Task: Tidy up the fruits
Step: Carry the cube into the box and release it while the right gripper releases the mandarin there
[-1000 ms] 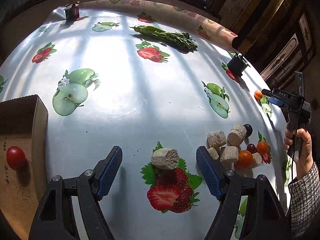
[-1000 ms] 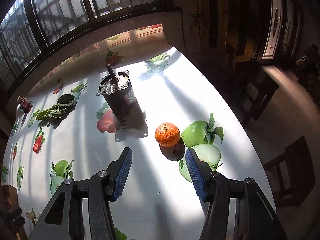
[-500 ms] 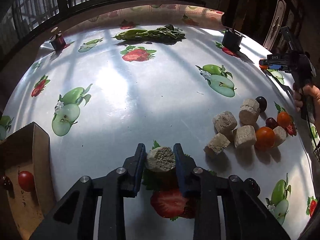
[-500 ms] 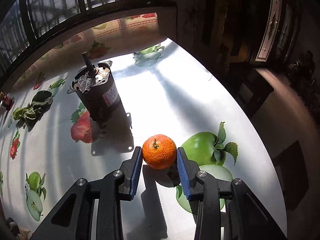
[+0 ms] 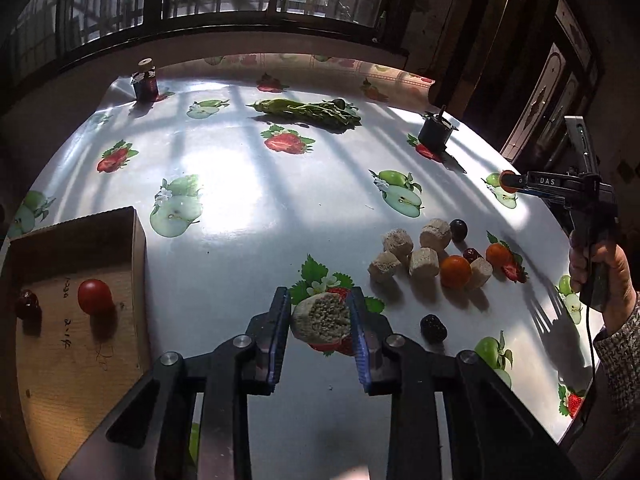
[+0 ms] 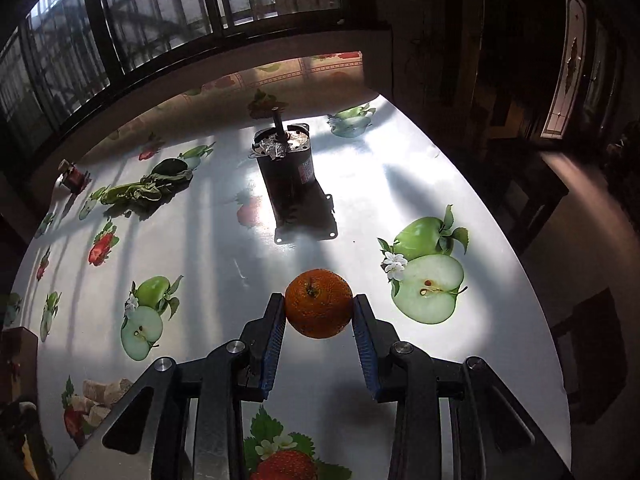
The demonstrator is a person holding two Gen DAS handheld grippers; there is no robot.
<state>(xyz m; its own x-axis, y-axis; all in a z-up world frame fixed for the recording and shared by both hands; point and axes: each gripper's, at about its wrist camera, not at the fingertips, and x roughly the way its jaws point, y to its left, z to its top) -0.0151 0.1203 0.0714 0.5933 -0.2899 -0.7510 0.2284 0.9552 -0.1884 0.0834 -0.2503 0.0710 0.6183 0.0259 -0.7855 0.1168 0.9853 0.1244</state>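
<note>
Both loads have risen off the tablecloth (image 5: 248, 208) since half a second ago: my left gripper (image 5: 320, 320) clamps the beige porous chunk (image 5: 321, 317), my right gripper (image 6: 319, 316) clamps the orange (image 6: 319, 303).

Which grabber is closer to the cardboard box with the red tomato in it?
Left. The left gripper is just right of the cardboard box; the right gripper is far across the table.
</note>
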